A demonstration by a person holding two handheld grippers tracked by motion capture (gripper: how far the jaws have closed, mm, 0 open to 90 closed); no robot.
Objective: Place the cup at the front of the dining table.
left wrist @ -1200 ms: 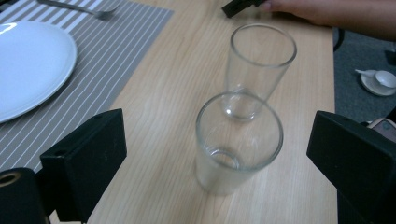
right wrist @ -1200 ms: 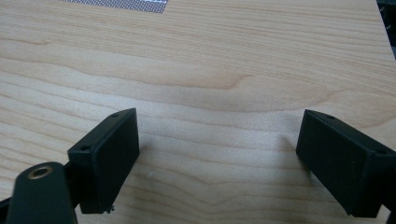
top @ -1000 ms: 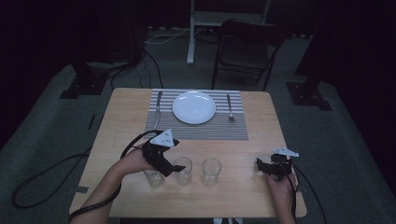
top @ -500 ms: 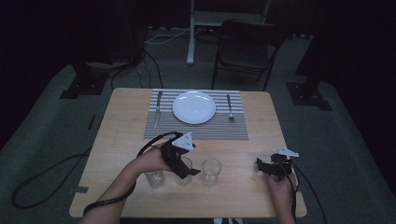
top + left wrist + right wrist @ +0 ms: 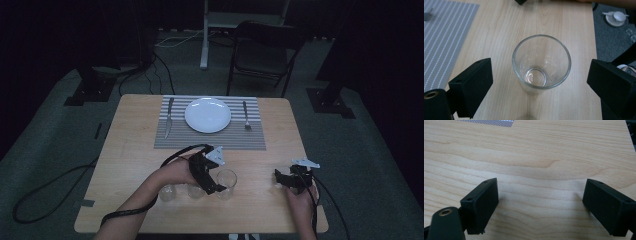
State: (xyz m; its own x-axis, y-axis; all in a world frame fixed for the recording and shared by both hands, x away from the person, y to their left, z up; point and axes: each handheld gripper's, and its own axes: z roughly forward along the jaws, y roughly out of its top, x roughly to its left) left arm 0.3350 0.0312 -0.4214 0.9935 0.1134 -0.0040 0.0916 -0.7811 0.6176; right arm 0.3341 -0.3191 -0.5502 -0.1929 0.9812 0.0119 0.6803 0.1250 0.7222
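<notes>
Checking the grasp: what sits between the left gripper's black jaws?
In the left gripper view, an empty clear drinking glass stands upright between them, untouched.

Items counted on the wooden table (image 5: 130, 150): three clear drinking glasses (image 5: 226, 183) in a row near the front edge; one white plate (image 5: 208, 114); one knife (image 5: 169, 117); one fork (image 5: 246, 116); one striped placemat (image 5: 210, 141). Off the table: one folding chair (image 5: 262, 55).

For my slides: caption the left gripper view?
Open left gripper straddling an empty drinking glass upright on the wooden table.
</notes>
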